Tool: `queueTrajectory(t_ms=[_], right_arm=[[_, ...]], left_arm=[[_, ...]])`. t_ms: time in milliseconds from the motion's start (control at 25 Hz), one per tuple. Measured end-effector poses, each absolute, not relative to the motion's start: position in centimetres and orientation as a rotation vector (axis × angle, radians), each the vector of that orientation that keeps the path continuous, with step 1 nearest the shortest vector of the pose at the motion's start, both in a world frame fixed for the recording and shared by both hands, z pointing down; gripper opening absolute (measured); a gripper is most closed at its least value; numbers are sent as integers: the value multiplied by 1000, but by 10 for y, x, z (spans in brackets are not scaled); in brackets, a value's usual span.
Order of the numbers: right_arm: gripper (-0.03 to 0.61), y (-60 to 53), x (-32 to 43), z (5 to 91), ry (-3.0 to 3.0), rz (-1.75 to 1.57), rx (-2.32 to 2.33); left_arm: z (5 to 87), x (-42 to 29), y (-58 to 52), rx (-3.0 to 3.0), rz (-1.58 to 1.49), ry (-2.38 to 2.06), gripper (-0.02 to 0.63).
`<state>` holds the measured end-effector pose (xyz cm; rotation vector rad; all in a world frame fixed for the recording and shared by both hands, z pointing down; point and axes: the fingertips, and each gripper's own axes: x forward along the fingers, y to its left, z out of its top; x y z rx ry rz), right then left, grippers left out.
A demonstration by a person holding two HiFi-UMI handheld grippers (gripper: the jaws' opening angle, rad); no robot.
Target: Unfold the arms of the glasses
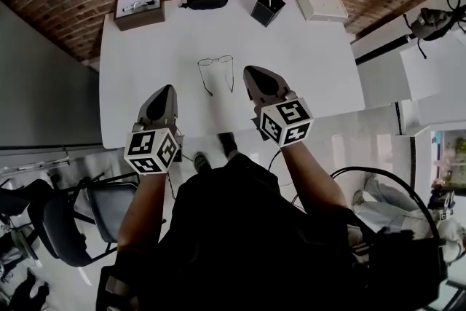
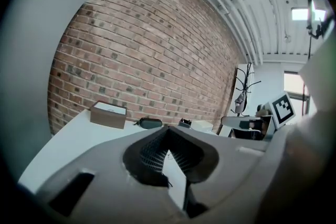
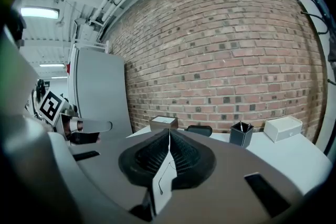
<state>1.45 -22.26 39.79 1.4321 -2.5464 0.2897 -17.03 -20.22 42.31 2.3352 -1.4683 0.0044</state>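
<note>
Closest to me are my two forearms, each holding a gripper over the near side of a white table. My left gripper has its jaws pressed together with nothing between them, and so does my right gripper. Thin wire glasses lie flat on the table between the two tips (touching neither), both arms opened out and pointing back toward me. Along the far edge sit a brown box, a dark case, a black holder and a white box.
</note>
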Motion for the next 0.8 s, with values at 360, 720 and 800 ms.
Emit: queueTrajectory(t_ms=[360,720,800], right_arm=[[9,-195,24,365,-2535,278,1555],[8,-188,38,332,-2583,206,1496],[8,-189,44,326,-2593,181,1491]], left_arm=[[393,-177,-173,2430,24,-1449,9],[357,-163,-170,2407,-33,-1521,9],[352,-156,-170,2407,-29,-1540,9]])
